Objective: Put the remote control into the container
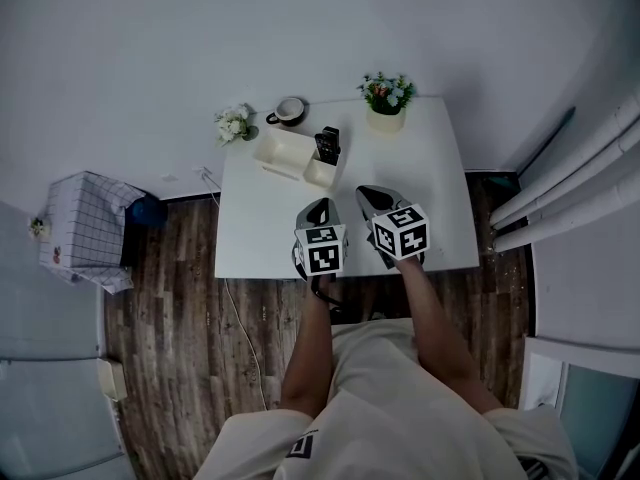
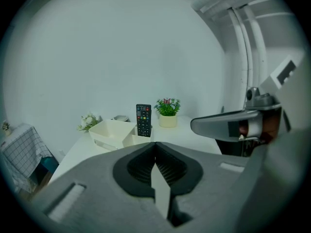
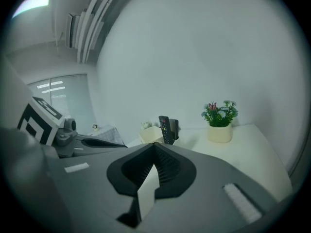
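**Remote control [image 2: 143, 120] stands upright in the container's smaller compartment; both tongs are closed and empty.**

My left tongs [image 2: 155, 149] and right tongs [image 3: 155, 148] are each pressed together with nothing between them. They hang over the near edge of the counter [image 1: 260, 238], well apart from the container [image 2: 111, 132]. I judge the remote light, rigid and smooth-cased, so liable to slip or tip. If it needs reseating, grip it across the narrow sides of the upper half that stands clear of the rim, off the buttons. Count:
- one container with two compartments
- one remote showing buttons
- one dark slab [image 3: 175, 128] just beside it that I cannot identify
- one potted plant [image 1: 386, 98]
- one flower bunch [image 1: 233, 123]
- one cup [image 1: 289, 111]
- two tongs
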`<state>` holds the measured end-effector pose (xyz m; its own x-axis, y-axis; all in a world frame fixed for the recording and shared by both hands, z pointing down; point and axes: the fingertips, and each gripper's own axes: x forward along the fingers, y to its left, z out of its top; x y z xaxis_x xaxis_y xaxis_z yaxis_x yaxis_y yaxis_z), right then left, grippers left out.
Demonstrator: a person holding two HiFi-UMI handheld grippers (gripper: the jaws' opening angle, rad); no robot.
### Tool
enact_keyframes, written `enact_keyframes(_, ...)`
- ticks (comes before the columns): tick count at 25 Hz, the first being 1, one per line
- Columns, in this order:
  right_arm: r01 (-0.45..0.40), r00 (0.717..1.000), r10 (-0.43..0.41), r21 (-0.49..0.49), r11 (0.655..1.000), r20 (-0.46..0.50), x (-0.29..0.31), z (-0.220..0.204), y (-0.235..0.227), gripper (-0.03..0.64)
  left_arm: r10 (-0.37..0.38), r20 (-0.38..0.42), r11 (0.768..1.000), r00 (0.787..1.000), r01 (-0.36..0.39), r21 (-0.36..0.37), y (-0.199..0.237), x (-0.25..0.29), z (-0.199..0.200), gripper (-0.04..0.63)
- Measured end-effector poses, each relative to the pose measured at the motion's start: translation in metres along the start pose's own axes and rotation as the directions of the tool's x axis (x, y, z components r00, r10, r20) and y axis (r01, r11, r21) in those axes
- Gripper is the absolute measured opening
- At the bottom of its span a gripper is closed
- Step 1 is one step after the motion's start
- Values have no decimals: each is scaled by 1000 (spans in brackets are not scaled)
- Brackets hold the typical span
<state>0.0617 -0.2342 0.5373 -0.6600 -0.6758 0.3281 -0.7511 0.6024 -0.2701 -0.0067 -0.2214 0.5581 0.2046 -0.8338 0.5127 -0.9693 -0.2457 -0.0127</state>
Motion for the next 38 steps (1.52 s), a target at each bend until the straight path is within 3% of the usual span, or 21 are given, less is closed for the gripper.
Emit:
enact_keyframes(5, 49, 997, -44, -61, 997, 68, -6, 8, -5, 0, -1, 1, 1000, 1000, 1, 1, -1, 1, -1, 5)
enact_keyframes(9, 55, 998, -51, -119, 991, 36, -6, 3, -4, 0, 0, -3, 1000, 1000, 0, -3, -2, 1, -3, 5)
enact_keyframes(20, 56, 995, -49, -81, 995, 87, -10, 10, -6, 2, 0, -9, 1000, 1000, 0, -1, -5, 1, -7, 5)
enact_keyframes(38, 46, 997, -42, -62, 997, 66, -7, 8, -8, 2, 1, -3, 1000, 1000, -1, -1, -2, 2, -3, 5)
